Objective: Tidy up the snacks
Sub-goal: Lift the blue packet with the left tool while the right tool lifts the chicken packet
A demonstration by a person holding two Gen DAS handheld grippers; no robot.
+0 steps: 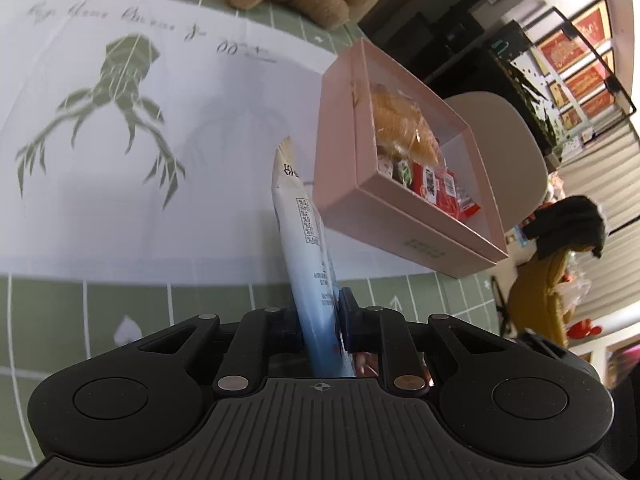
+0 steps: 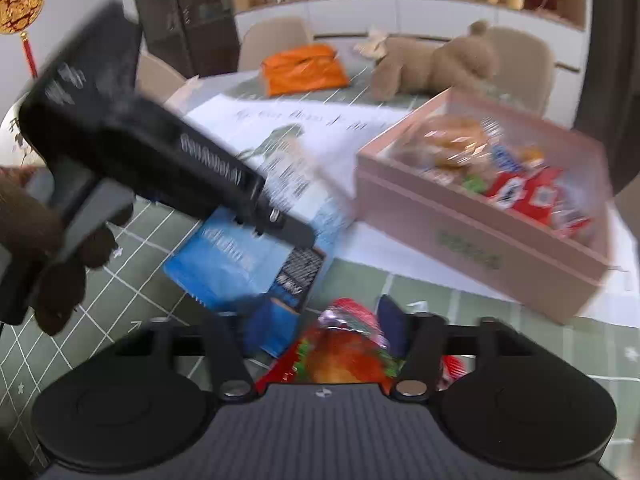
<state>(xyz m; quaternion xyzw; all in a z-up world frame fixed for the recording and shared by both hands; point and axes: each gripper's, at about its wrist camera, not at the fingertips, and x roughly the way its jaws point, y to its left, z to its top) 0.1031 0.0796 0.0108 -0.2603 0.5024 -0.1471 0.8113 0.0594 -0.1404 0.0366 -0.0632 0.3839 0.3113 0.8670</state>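
My left gripper [image 1: 320, 320] is shut on a blue and white snack packet [image 1: 306, 224], held edge-on above the table, just left of the pink box [image 1: 400, 232]. The pink box [image 2: 480, 236] holds a wrapped pastry [image 1: 404, 124] and several red packets [image 1: 440, 188]. In the right wrist view the left gripper [image 2: 292, 232] shows as a black body gripping the same blue packet [image 2: 240, 256]. My right gripper [image 2: 340, 332] is shut on a red and orange snack packet [image 2: 340, 352], near and left of the box's front.
A white paper sheet with a green frog drawing [image 1: 108, 112] lies on the green grid mat [image 1: 120, 308]. A brown plush bear [image 2: 436, 64] and an orange bag [image 2: 304, 68] lie at the table's far side. Chairs stand beyond.
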